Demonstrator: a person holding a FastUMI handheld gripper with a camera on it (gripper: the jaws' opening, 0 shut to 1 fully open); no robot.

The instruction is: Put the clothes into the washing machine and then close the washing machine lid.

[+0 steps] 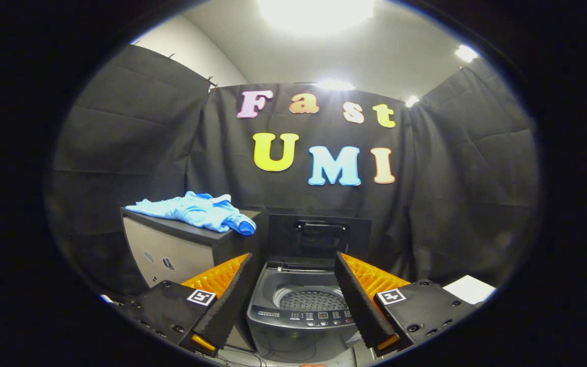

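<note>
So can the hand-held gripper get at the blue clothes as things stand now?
Probably yes. The hand-held gripper is open and holds nothing; the blue clothes lie uncovered on the cabinet, beyond the left finger.

The claw point(293, 298) is spread wide and holds nothing, its two fingers point(230, 300) framing the open washing machine point(301, 316) just ahead.
</note>
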